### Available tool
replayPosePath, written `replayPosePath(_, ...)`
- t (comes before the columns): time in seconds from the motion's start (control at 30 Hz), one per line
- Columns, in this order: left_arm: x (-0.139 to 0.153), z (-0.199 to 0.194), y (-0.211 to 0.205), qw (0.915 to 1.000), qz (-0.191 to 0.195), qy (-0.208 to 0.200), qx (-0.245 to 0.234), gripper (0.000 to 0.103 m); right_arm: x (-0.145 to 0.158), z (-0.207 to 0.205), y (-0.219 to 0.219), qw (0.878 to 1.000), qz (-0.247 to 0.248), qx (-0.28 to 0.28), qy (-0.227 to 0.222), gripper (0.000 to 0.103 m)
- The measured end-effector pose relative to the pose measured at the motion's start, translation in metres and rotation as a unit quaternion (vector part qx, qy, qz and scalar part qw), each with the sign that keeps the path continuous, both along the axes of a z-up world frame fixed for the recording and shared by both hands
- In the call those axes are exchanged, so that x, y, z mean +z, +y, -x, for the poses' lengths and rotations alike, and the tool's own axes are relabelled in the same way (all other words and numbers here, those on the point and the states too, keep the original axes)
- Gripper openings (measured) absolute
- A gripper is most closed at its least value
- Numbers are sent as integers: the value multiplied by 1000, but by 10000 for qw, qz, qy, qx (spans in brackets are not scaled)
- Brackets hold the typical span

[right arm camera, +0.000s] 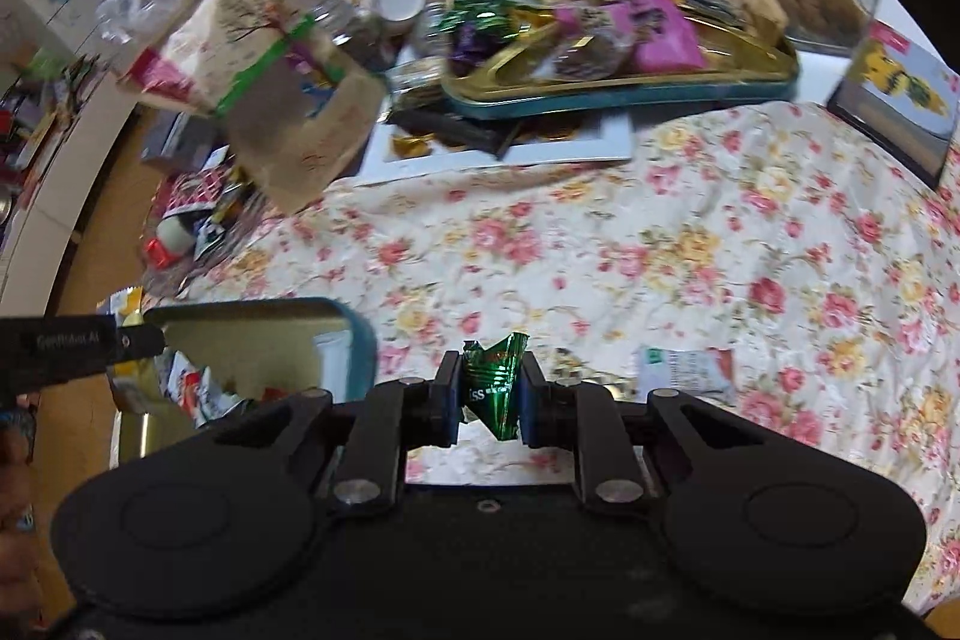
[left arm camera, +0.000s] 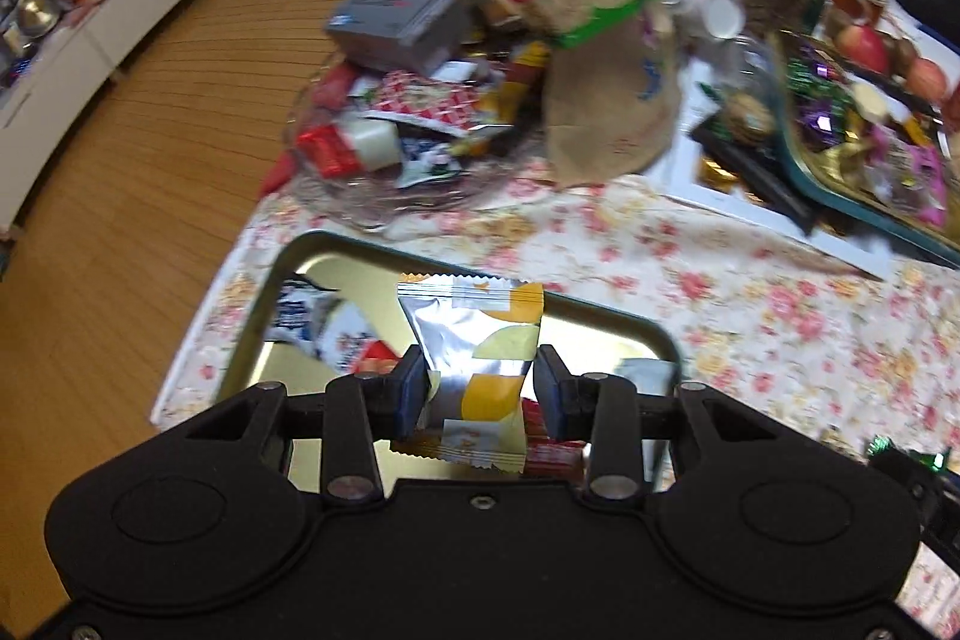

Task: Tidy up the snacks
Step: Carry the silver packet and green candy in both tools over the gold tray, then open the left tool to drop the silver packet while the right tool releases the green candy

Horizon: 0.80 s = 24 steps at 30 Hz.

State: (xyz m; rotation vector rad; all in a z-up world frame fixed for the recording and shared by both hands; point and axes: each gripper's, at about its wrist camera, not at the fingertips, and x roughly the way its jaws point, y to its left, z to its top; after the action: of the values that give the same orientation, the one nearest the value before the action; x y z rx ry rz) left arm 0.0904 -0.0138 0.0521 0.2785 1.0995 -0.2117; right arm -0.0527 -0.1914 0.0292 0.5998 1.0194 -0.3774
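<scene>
- The silver-and-orange snack packet [left arm camera: 480,358] stands upright between the left gripper [left arm camera: 480,388] pads, pinched across its lower half, its crimped top edge rising clear above the fingertips; it hangs over the gold tin tray [left arm camera: 282,280], where a blue-and-white packet [left arm camera: 306,316] lies on the left side
- The green foil candy [right arm camera: 495,382] is squeezed between the right gripper [right arm camera: 489,391] fingers, which are pressed tight on it, the crumpled wrapper sticking out above and below the pads; it sits over the floral tablecloth [right arm camera: 660,244], just right of the tray's corner
- Beyond, a brown paper bag [left arm camera: 600,40] leans beside a glass bowl of mixed snacks [left arm camera: 384,142]; a teal-rimmed tray of sweets [right arm camera: 600,58] stands farther back
</scene>
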Motion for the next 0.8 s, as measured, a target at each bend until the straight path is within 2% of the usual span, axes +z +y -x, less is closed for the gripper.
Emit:
replayPosePath(0.17, -5, -10, 21, 9998, 42, 35, 214, 46, 4, -12, 27, 9993, 44, 359, -83, 20)
replayPosePath(0.5, -16, -16, 50, 9991, -105, 75, 413, 48, 7, -30, 65, 9957, -24, 892, -237, 20)
replayPosePath(0.8, -9, -26, 76, 9962, 274, 222, 802, 48, 8, -37, 81, 9935, -70, 1094, -301, 20)
